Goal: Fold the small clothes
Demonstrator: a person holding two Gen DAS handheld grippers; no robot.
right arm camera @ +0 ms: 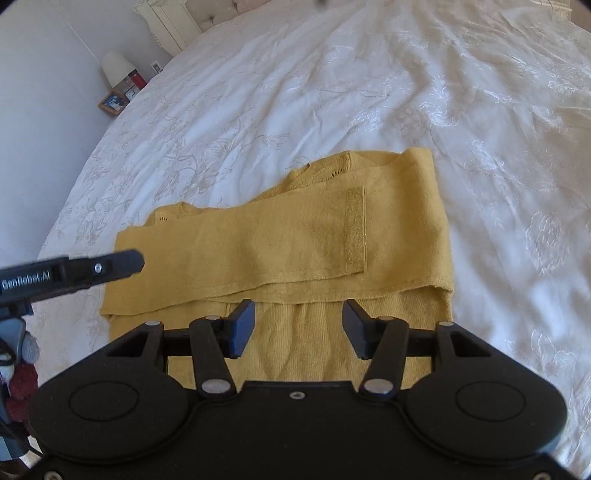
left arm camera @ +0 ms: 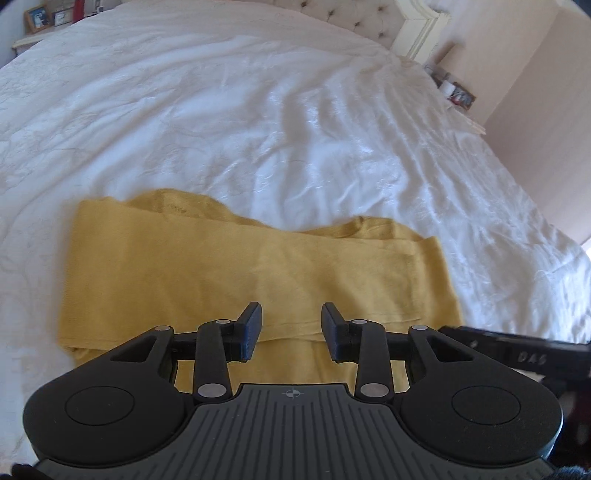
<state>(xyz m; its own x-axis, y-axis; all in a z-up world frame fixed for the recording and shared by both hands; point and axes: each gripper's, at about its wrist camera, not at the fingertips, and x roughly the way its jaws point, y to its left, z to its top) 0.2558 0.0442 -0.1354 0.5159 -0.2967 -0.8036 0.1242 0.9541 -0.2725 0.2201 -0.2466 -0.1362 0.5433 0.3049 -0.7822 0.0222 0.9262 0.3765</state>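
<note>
A mustard-yellow knit garment point(left arm camera: 258, 273) lies partly folded on the white bed, its sleeves laid across the body; it also shows in the right wrist view point(right arm camera: 295, 240). My left gripper point(left arm camera: 291, 332) is open and empty, hovering over the garment's near edge. My right gripper point(right arm camera: 298, 328) is open and empty, over the garment's lower part just below the folded sleeve edge. The right gripper's body shows at the right edge of the left wrist view point(left arm camera: 517, 354), and the left gripper's body shows at the left of the right wrist view point(right arm camera: 74, 273).
The white embroidered bedspread point(left arm camera: 258, 110) spreads far around the garment. A tufted headboard point(left arm camera: 351, 18) stands at the back. Bedside tables with a lamp point(right arm camera: 116, 68) and picture frames point(right arm camera: 112, 103) flank the bed. A wall point(left arm camera: 535, 74) lies to the right.
</note>
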